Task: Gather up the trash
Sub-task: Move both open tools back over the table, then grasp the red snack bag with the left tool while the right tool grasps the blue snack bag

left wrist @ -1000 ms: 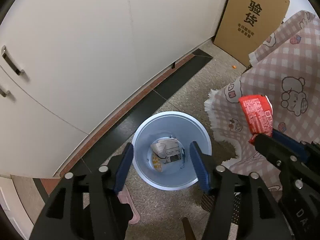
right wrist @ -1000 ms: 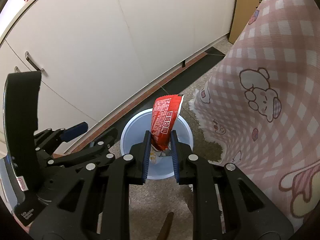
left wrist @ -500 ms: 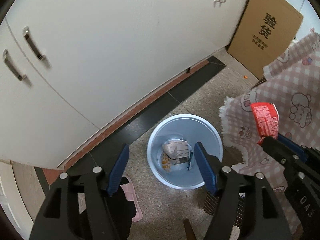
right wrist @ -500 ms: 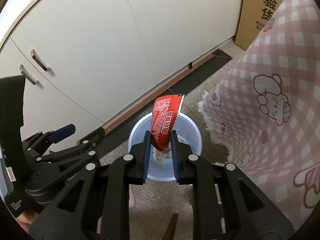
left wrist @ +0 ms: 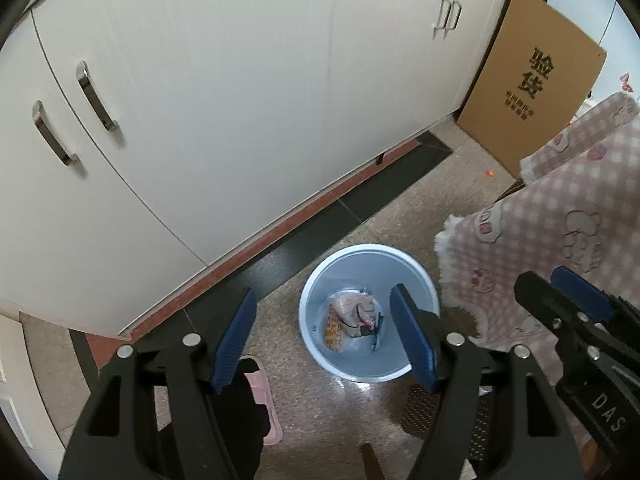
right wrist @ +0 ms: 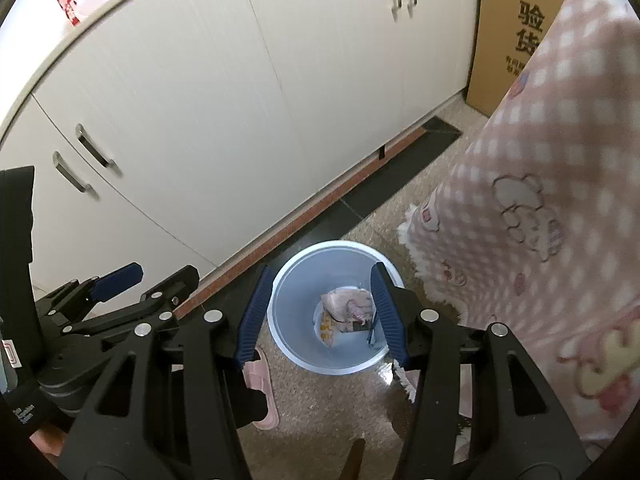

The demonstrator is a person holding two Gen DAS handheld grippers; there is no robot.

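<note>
Trash (left wrist: 354,318) lies at the bottom of the pale blue wastebasket (left wrist: 424,280), which stands on the speckled floor in the lower centre of both views: crumpled pinkish-white paper or wrappers, a piece with orange print at its lower left, and a small dark item at its right whose nature is too small to tell. Judging by its look, this waste is light, soft and crushable, likely thin film or paper that slides and folds; any further piece would best be pinched across a flat edge or a bunched fold, with the pads closed fully, since a thin wrapper can slip out of a loose hold. Seen from the left wrist, the left gripper (left wrist: 324,338) hangs above the basket with its 2 blue-padded fingers wide apart and nothing between them. The right gripper (right wrist: 320,316) likewise hangs over the basket mouth with its fingers spread and empty, framing the rim. White cabinet doors (left wrist: 200,100) with metal handles fill the upper left of each view, a cardboard box (left wrist: 532,80) with printed characters leans at the upper right, and a pink checked cloth (right wrist: 540,220) with cartoon prints hangs at the right, just beside the basket. A pink slipper (right wrist: 260,384) lies on the floor at the lower left of the basket.
</note>
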